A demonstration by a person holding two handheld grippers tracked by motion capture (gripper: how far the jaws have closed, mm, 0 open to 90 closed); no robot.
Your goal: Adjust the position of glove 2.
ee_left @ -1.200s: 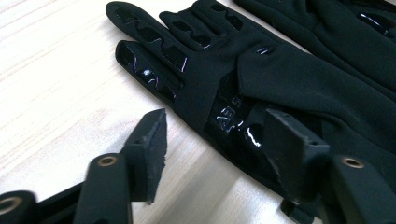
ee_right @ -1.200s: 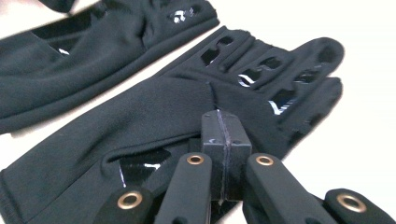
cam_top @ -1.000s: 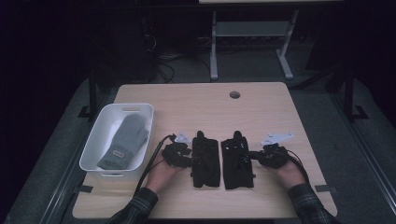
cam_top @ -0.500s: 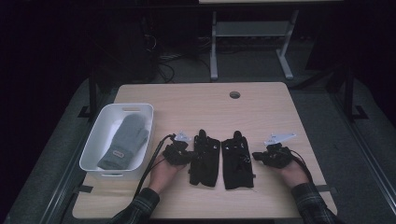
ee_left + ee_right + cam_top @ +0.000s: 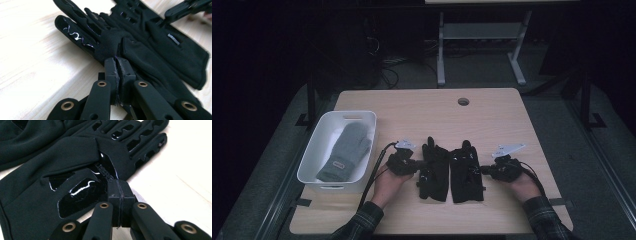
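Since the frame a second before, the left gripper had just been closing, and its jaws now pinched a fold of the left glove where earlier they stood apart at its edge; the hands themselves had barely shifted. The right gripper was pressed together on the outer edge of the right glove, a pleat of fabric caught between its pads. In the left gripper view the pads met with bunched black cloth rising just beyond them.

The left hand and right hand came in from the near edge, plaid sleeves at the wrists, each gripper aimed level and inward toward the gloves.

The two gloves lay side by side, touching, flat on the near middle of the table, fingers pointing away from the person. They were black, with glossy wavy strips on the fingers and palm.

The table was pale wood with a round hole near its far edge. At its left stood a white bin holding a grey mitten. The room beyond was dark, with a white frame and cables on the floor.
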